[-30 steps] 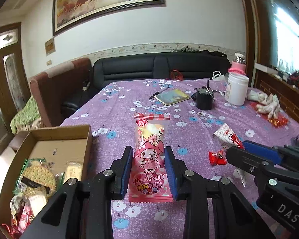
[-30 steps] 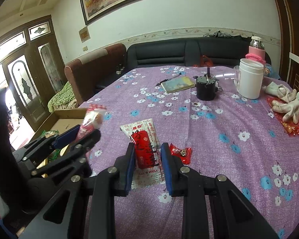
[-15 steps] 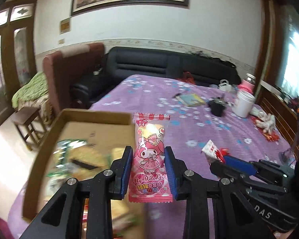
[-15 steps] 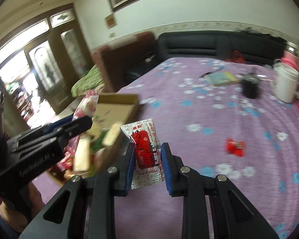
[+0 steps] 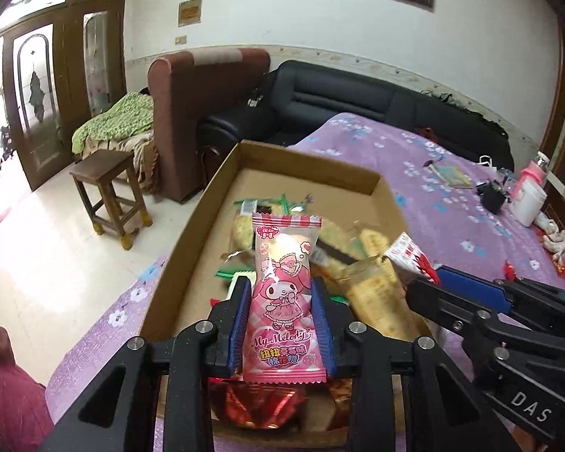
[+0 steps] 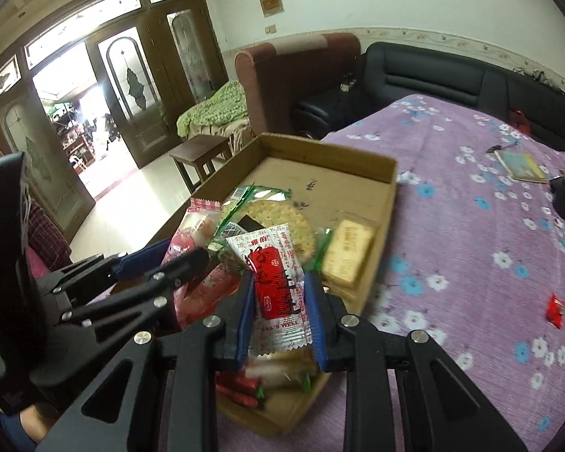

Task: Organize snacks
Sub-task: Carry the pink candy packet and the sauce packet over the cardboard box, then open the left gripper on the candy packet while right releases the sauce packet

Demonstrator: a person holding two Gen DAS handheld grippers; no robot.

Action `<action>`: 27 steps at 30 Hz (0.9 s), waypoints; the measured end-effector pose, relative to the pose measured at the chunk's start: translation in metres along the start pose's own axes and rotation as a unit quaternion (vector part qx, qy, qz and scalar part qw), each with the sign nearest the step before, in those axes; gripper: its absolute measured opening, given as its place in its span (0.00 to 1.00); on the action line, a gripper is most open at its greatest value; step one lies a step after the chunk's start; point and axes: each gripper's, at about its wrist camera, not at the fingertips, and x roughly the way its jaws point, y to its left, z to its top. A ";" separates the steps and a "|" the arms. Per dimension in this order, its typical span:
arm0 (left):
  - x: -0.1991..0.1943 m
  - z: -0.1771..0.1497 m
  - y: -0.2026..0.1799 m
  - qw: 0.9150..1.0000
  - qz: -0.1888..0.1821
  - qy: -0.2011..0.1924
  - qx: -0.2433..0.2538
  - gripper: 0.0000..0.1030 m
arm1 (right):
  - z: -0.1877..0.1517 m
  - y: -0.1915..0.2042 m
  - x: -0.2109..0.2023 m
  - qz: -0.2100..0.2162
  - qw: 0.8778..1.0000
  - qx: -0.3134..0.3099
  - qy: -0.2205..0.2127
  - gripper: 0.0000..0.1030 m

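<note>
Purple flowered cloth (image 6: pixel 471 226) covers the table, and a shallow cardboard box (image 5: pixel 203 218) sits at its near-left corner, where both hands can reach it without stretching.

Nearest in the left wrist view, the left gripper (image 5: pixel 281 324) is clenched on a pink My Melody candy packet (image 5: pixel 284 301), pinched at the lower half so its upper part stands upright above the fingers. It hangs over the near end of the box, probably so it can be dropped straight in. Just to its right the right gripper (image 6: pixel 278 312) is clamped on a red-and-white snack sachet (image 6: pixel 275 282), also over the box's near end, above the snacks already there. Both packets are carried at once, which I judge saves a trip.

Under them lie red foil wrappers (image 5: pixel 252 406), a round cracker pack (image 6: pixel 282 214) and a yellow biscuit pack (image 6: pixel 348 248), heaped toward the near end; the far end of the box floor is bare cardboard.

Further out on the cloth a small red candy (image 6: pixel 555 310) lies alone, well apart from the box, apparently not yet gathered. Beyond are a booklet (image 6: pixel 523 165), a white jar (image 5: pixel 527 203), a wooden stool (image 5: pixel 109 192) and a black sofa (image 5: pixel 358 101).
</note>
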 end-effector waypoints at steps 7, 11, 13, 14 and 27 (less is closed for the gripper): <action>0.012 0.000 0.003 1.000 0.002 0.006 -0.001 0.33 | 0.000 -0.005 0.027 -0.012 1.000 0.010 0.021 0.24; 0.018 0.003 0.003 1.000 0.006 0.010 -0.001 0.33 | 0.003 -0.008 0.036 -0.017 1.000 0.015 0.021 0.25; 0.021 0.006 0.005 1.000 0.008 0.012 -0.002 0.33 | 0.006 -0.008 0.038 -0.019 1.000 0.015 0.020 0.25; 0.022 0.007 0.006 1.000 0.009 0.013 -0.003 0.33 | 0.007 -0.008 0.040 -0.021 0.999 0.015 0.021 0.25; 0.031 0.013 0.010 1.000 0.016 0.018 -0.008 0.47 | 0.011 -0.017 0.045 -0.034 0.999 0.031 0.017 0.36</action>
